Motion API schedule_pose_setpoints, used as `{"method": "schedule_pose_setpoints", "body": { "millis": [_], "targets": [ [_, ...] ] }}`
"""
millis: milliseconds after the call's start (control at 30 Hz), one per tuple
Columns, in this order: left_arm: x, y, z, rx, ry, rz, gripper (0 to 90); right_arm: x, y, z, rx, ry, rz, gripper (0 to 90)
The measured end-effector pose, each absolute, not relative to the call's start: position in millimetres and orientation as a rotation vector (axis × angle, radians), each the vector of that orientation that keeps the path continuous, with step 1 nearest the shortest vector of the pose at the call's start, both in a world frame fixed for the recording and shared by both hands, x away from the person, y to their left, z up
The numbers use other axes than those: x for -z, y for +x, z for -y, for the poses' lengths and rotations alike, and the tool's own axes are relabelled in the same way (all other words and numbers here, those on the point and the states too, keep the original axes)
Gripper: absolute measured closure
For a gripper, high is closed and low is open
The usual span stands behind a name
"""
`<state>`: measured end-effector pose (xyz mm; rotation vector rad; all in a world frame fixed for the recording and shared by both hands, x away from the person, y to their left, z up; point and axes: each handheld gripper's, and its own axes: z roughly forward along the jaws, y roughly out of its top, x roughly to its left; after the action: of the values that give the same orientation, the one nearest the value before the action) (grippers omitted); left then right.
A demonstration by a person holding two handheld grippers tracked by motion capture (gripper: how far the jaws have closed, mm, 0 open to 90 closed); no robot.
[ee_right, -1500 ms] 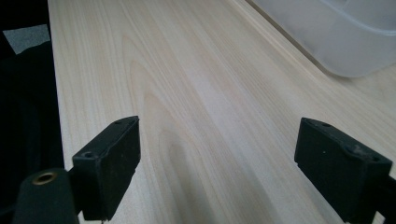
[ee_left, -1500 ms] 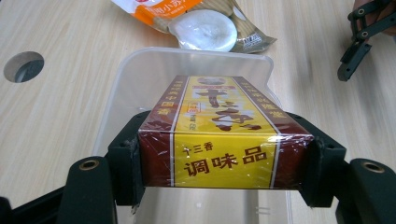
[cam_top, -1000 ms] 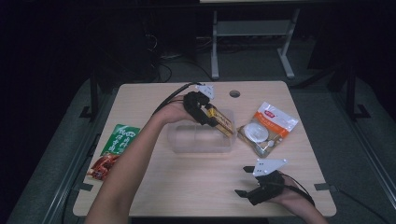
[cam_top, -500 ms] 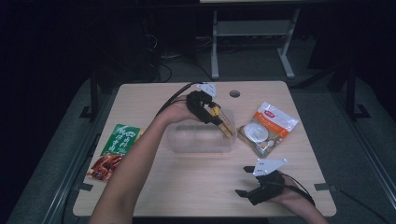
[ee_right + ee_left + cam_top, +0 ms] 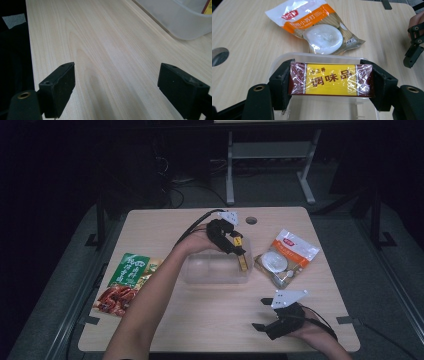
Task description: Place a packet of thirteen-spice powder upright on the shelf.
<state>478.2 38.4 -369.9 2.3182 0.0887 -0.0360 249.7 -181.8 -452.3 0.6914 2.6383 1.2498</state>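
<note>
Nearest to me, at the front edge of the pale wooden table (image 5: 210, 320), my right gripper (image 5: 265, 320) rests low with its two black jaws spread wide and nothing between them; in the right gripper view they frame bare wood. Farther out, my left gripper (image 5: 331, 80) clamps a small brown and yellow foil-wrapped seasoning box (image 5: 331, 79) end to end, the pads pressing on both short ends. I hold that box over the right end of the clear plastic tub (image 5: 215, 270), just above its rim. Beside the tub on the right lies an orange and white snack bag with round white cakes (image 5: 286, 257). Off to the left, near the table's edge, sits a green and red food packet (image 5: 124, 282).
</note>
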Motion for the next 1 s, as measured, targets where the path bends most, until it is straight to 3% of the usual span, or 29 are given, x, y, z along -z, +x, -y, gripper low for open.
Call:
{"method": "schedule_pose_setpoints", "body": {
  "millis": [400, 1000],
  "targets": [
    [380, 480, -30, 0.076, 2.285, -0.113, 27.6, 452, 250, 183, -1.251, 0.702, -2.64, 14.4],
    [335, 447, -75, 0.046, 2.212, -0.145, 19.2, 453, 252, 181, -1.241, 0.699, -2.648, 14.4]
  ]
}}
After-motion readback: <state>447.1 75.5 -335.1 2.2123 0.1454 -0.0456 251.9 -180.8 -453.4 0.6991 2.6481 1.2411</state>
